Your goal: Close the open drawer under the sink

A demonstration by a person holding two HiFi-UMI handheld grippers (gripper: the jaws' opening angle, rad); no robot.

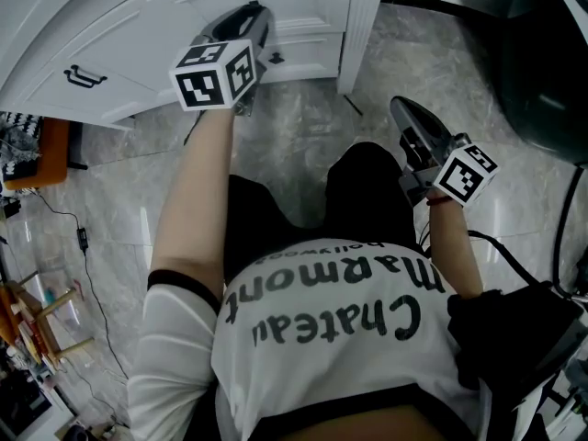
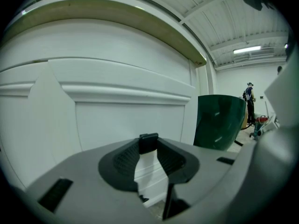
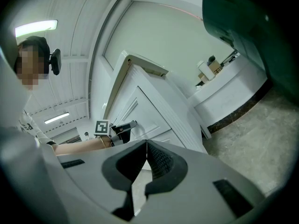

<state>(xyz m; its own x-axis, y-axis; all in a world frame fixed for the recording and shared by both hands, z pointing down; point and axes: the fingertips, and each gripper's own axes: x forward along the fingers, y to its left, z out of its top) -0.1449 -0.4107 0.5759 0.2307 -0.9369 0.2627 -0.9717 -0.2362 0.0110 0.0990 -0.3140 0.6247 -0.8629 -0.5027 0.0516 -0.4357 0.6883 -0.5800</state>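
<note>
The white sink cabinet runs across the top of the head view. Its low drawer front carries a small dark knob. My left gripper reaches forward with its tips at the panelled front just above that knob; whether they touch it is hidden. In the left gripper view its jaws stand apart, open and empty, with the white panel filling the view close ahead. My right gripper hangs over the floor to the right, away from the cabinet. Its jaws meet at the tips, shut on nothing.
A dark green bin stands right of the cabinet, also seen as a dark bin at the head view's upper right. A cabinet post stands between. Clutter and cables lie at left on the marble floor. A person stands far off.
</note>
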